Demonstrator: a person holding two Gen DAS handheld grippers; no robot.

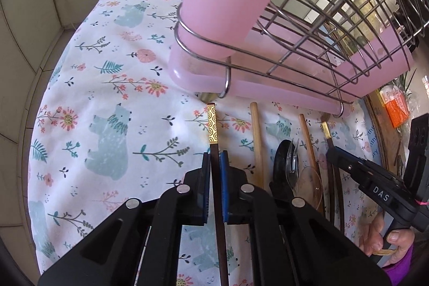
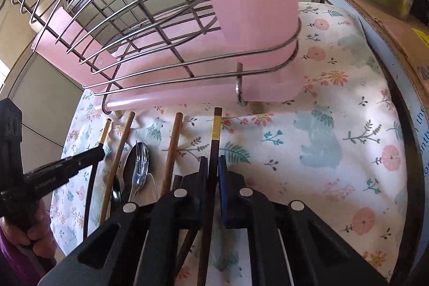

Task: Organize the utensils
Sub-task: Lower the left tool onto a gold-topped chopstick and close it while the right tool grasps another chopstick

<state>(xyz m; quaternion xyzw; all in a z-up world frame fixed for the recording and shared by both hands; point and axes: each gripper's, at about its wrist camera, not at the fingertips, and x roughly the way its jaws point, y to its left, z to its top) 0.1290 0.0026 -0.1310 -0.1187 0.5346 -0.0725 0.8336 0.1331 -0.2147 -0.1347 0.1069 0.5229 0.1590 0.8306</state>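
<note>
Dark-wood chopstick, gold-banded, is seen clamped in the left hand-held gripper above the desk; the pink caddy appears unfilled. In the right view, a second chopstick is clamped by the right hand-held gripper. Two wooden handles, one clear fork and two spoons remain.

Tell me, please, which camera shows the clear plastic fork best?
The right wrist view: the clear plastic fork shows tines and neck over the black spoon. The left wrist view shows it smaller.
</note>
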